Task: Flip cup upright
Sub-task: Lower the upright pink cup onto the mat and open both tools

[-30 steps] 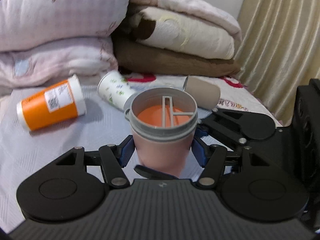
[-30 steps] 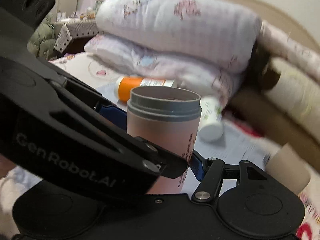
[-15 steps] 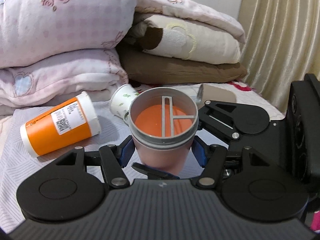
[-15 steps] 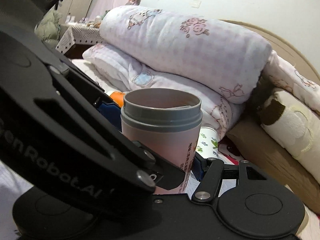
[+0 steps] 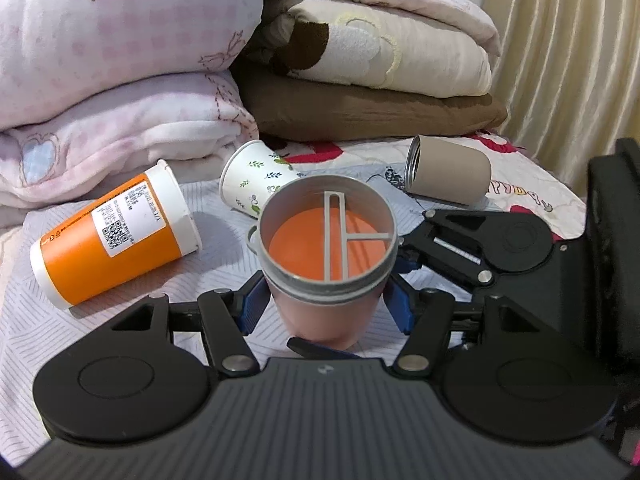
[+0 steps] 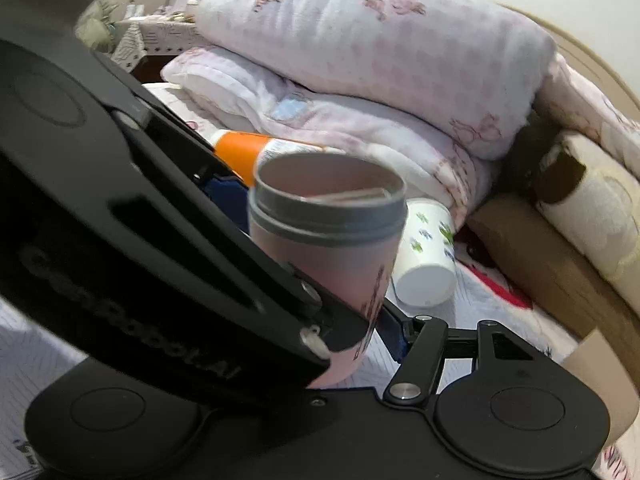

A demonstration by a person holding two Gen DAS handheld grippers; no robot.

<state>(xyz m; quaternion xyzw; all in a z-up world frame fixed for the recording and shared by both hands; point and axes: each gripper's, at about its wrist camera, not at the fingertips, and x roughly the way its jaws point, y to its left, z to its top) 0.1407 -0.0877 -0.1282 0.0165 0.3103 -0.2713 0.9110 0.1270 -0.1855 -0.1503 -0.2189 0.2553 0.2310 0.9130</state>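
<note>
A pink cup with a grey threaded rim stands upright on the bed, mouth up, orange inside. My left gripper has its blue pads on both sides of the cup's body, and whether they touch it is unclear. My right gripper also frames the cup; its right blue pad sits close to the wall, and its left finger is hidden behind the left gripper's body. Whether either pair grips the cup is unclear.
An orange cup, a white leaf-print paper cup and a beige cup lie on their sides on the bedsheet behind. Folded quilts and blankets are stacked at the back. A curtain hangs at the right.
Both views have shifted around the pink cup, which stays upright between the fingers. The right wrist view is now blurred and tilted, with the cup leaning in frame.
</note>
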